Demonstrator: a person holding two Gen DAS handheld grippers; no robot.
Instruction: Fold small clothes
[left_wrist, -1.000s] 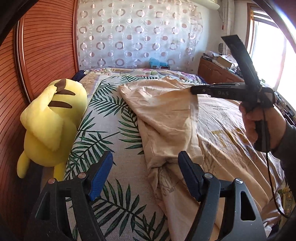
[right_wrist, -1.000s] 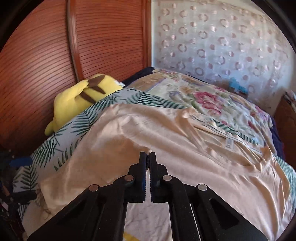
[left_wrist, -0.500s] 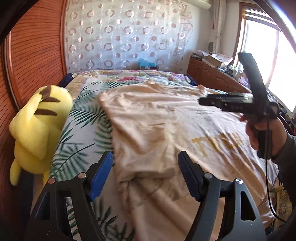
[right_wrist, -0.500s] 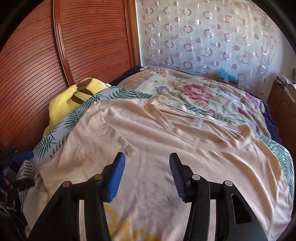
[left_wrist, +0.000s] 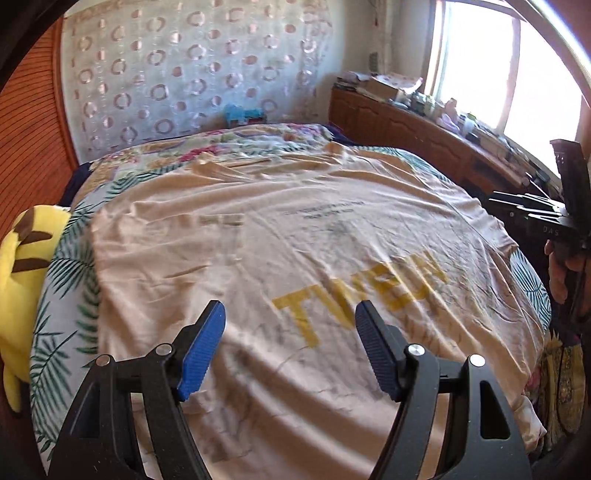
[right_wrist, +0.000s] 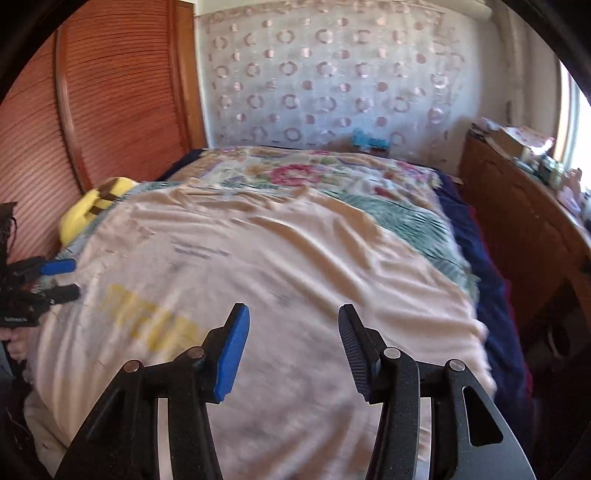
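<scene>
Our left gripper (left_wrist: 290, 354) hangs with jaws spread, gripping nothing; the shirt (left_wrist: 295, 258) lies flat on the bed (left_wrist: 62, 332) just below and ahead of it. Our right gripper (right_wrist: 293, 354) has just been opening and is released too, nothing between its pads, the same shirt spread beneath it. A yellow plush (left_wrist: 22, 280) sits off to the left gripper's left, beside the shirt.
</scene>
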